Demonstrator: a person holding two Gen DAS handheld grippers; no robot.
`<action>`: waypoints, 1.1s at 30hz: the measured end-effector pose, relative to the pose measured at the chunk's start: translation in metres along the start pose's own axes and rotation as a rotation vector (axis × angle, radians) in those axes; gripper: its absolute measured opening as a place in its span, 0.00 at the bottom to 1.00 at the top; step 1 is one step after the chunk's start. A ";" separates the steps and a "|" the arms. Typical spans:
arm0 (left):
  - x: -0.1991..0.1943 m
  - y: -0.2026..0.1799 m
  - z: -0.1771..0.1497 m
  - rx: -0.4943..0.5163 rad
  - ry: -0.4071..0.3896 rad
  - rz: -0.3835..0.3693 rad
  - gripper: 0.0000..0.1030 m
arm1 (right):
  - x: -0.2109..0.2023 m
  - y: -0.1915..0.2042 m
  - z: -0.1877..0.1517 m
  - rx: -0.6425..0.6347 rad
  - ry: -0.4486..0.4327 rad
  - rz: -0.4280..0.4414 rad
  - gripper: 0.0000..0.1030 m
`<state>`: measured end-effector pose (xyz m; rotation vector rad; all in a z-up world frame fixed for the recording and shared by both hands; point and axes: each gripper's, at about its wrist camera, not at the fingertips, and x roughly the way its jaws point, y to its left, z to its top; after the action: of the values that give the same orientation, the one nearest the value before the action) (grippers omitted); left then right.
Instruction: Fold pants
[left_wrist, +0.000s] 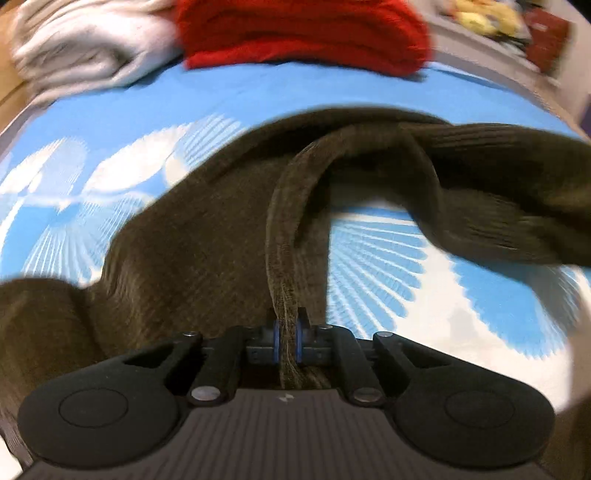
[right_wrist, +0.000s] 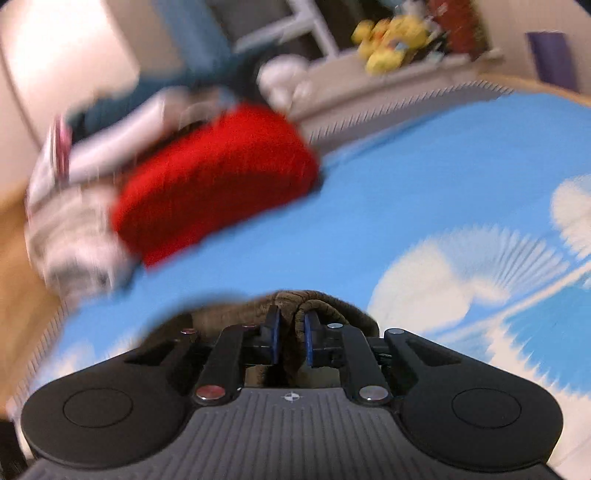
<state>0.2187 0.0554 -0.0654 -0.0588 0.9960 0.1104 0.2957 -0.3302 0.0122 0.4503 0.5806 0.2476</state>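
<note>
Both claws clamp the brown ribbed corduroy pants (left_wrist: 192, 236) above a blue-and-white patterned bedsheet (left_wrist: 369, 258): left claw (left_wrist: 287, 336) pinches an edge, right claw (right_wrist: 291, 332) grips bunched fabric. A folded red knit garment (left_wrist: 303, 33) lies beyond.

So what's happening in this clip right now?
A person is folding brown pants on a blue-and-white bedspread. The left gripper and the right gripper each have their jaws shut on a bunched edge of the fabric. A folded red garment and a white one lie beyond.
</note>
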 end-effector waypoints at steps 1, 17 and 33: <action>-0.007 -0.001 -0.001 0.057 -0.013 -0.036 0.08 | -0.013 -0.012 0.014 0.022 -0.039 -0.001 0.12; -0.069 -0.013 -0.066 0.639 0.020 -0.499 0.52 | -0.080 -0.276 0.014 0.306 0.089 -0.776 0.13; -0.033 0.233 -0.022 -0.340 0.104 0.335 0.68 | -0.007 -0.229 -0.025 -0.157 0.272 -0.657 0.08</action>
<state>0.1544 0.2823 -0.0492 -0.2100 1.0758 0.5888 0.2983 -0.5244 -0.1123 0.0562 0.9340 -0.2781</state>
